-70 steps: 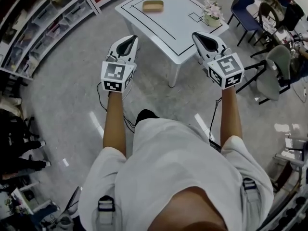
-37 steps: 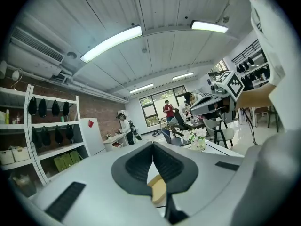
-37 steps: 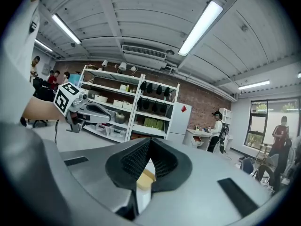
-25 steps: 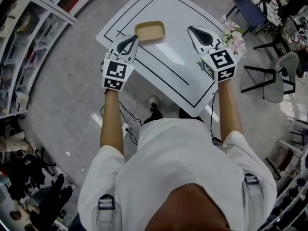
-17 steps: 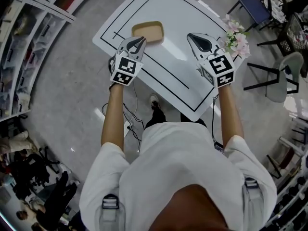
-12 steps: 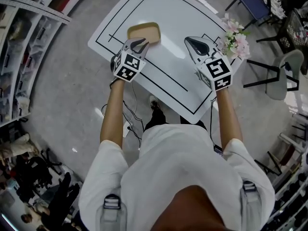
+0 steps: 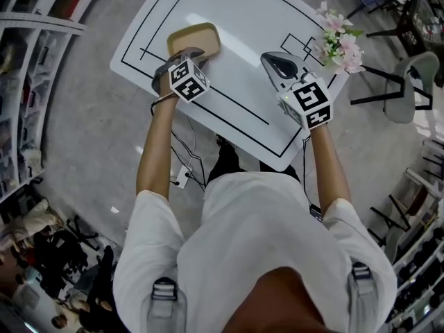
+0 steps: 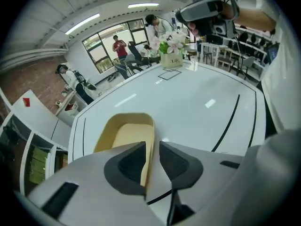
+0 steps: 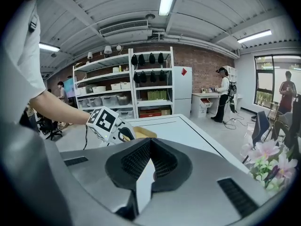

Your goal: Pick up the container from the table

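A shallow tan container (image 7: 194,37) lies on the white table (image 7: 236,19), near its left end. My left gripper (image 7: 189,51) is at the container's near right corner. In the left gripper view the container (image 8: 123,134) shows its right rim wall in the narrow gap of my left gripper (image 8: 151,146). One jaw is inside the container and the other outside, with a strip of table showing beside the wall. My right gripper (image 7: 268,57) hovers over the table's middle, apart from the container. In the right gripper view my right gripper (image 9: 149,143) is shut and empty.
A pot of pink flowers (image 7: 338,39) stands at the table's far right corner. Black lines are drawn on the tabletop. Chairs (image 7: 408,75) stand to the right of the table, and shelving (image 7: 28,82) runs along the left. People stand in the background of the room.
The person has stepped up to the table. My left gripper has reached forward and down to the container's rim. My right gripper stays over the table's middle.
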`<state>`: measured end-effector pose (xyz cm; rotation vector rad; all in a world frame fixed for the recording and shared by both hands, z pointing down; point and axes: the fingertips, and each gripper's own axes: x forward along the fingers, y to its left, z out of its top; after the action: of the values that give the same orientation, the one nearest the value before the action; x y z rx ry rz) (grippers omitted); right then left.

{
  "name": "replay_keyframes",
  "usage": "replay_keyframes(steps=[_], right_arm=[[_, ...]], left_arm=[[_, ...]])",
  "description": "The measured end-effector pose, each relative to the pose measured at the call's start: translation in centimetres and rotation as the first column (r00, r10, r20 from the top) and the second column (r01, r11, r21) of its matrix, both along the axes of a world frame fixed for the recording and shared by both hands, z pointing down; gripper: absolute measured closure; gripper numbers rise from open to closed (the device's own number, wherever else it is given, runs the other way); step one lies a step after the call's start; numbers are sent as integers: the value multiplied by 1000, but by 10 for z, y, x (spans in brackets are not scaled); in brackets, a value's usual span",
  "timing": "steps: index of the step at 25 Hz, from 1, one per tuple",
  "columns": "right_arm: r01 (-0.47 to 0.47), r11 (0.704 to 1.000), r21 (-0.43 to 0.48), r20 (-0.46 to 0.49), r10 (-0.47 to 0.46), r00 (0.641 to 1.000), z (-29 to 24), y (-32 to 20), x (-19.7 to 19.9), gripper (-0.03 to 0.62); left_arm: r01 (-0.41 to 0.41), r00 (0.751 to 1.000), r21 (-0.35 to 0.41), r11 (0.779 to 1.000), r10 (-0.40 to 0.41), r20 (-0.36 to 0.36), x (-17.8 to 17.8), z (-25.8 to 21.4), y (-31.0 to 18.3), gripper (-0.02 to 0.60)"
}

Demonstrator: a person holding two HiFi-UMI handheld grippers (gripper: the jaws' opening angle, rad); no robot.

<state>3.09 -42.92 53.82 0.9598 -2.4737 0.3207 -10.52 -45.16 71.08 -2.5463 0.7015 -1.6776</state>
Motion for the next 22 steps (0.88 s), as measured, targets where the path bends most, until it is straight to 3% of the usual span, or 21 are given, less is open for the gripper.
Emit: replay_keyframes(steps=[4, 9, 16, 22], right_arm=[[-5, 999, -36, -10, 5, 1000, 16, 3, 5, 579], [-5, 999, -48, 15, 6, 1000, 13, 2, 5, 580], [-20, 1000, 9, 50, 19, 999, -17, -9, 10, 580], [-13, 994, 110, 42, 8, 999, -62, -12, 6, 580]], left_arm=[[-47, 996, -7, 999, 48, 73, 3, 17, 0, 515], [-57, 994, -2, 998, 57, 91, 5, 17, 0, 549], [24, 998, 83, 996, -28, 48, -6, -23, -1, 554], [112, 994, 205, 972, -112, -11, -18, -86, 8, 555]])
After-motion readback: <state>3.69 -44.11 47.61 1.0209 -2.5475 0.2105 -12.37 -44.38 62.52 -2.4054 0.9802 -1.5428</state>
